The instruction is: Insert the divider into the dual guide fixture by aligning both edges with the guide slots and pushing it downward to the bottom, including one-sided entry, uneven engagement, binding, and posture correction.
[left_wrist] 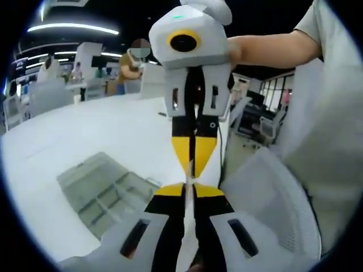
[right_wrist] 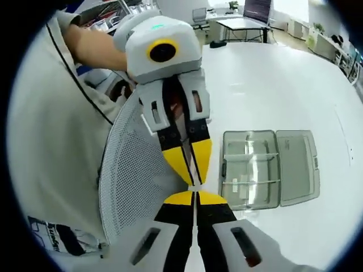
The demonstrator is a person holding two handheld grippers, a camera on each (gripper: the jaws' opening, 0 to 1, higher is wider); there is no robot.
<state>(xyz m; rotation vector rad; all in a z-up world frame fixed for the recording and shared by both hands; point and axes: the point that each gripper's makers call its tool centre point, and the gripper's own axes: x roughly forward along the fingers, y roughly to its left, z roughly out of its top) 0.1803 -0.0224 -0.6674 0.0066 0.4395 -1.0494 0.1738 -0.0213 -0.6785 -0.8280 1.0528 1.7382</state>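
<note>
Left gripper view: grippers (left_wrist: 190,184) tip-to-tip, edge-on divider (left_wrist: 189,226).

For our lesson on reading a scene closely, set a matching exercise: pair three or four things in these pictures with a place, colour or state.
Things
1. divider
2. clear box
3. box lid
4. table

Descriptions
A. white surface under the box
B. open, lying flat beside the compartments
C. thin pale strip pinched between both grippers' yellow tips
D. transparent, split into compartments

Pairs: 1-C, 2-D, 3-B, 4-A
</note>
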